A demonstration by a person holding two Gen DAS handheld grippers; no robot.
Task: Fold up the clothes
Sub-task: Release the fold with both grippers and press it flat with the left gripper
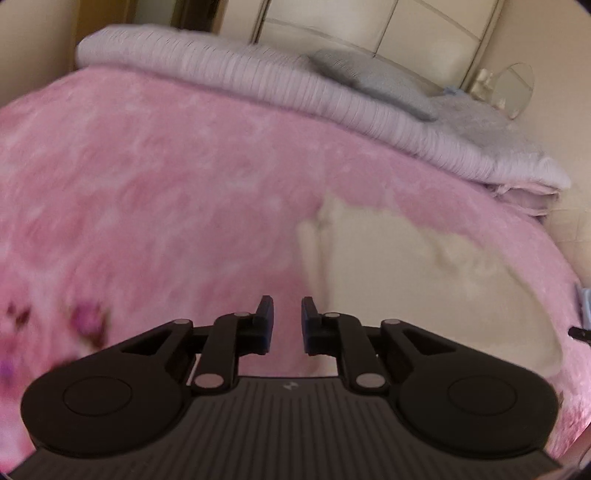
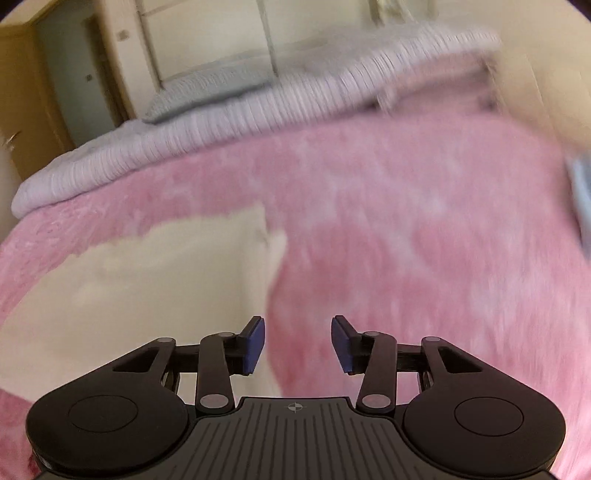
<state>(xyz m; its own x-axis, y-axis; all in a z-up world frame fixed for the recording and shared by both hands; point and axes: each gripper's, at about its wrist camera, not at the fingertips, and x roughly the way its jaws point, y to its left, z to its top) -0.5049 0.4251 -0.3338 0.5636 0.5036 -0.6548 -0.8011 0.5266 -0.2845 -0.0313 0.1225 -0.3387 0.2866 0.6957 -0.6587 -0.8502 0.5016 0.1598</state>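
Note:
A cream garment lies flat on the pink fleece blanket, to the right of and beyond my left gripper. That gripper hovers over the blanket just left of the garment's edge, with a narrow gap between its blue pads and nothing in it. In the right wrist view the same cream garment spreads out to the left. My right gripper is open over its right edge, the left pad above the cloth and the right pad above the pink blanket. Neither gripper holds anything. Both views are blurred.
A folded lilac ribbed quilt runs along the far side of the bed, with a grey pillow on it against the cream headboard. A round clear object stands at the far right. A wooden door is at far left.

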